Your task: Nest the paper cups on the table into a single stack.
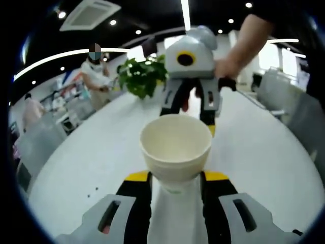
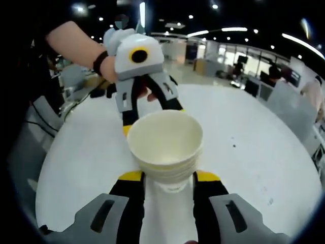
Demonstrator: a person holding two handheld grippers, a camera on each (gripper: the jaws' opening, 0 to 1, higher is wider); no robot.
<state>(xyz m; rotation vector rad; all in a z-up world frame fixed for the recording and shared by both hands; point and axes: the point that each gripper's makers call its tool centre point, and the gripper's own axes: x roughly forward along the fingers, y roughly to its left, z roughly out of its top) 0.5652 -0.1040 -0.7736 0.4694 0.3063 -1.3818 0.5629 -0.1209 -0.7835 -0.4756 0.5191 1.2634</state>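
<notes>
A single cream paper cup (image 1: 175,145) sits mouth up between the jaws of my left gripper (image 1: 176,178), which is shut on its lower wall. Straight across from it, the right gripper (image 1: 188,114) hangs in a person's hand, its fingertips partly hidden behind the cup. A stack of nested paper cups (image 2: 165,147), with several rims showing, is held by my right gripper (image 2: 169,178), shut on its base. Facing it is the left gripper (image 2: 152,114), just behind the stack. Both grippers hover over the white table (image 1: 91,162).
A potted green plant (image 1: 142,76) stands at the table's far side. A person (image 1: 94,73) stands beyond it, by grey chairs (image 1: 43,145). More chairs (image 2: 292,109) line the table's other edge. The white table top (image 2: 259,152) spreads wide around both grippers.
</notes>
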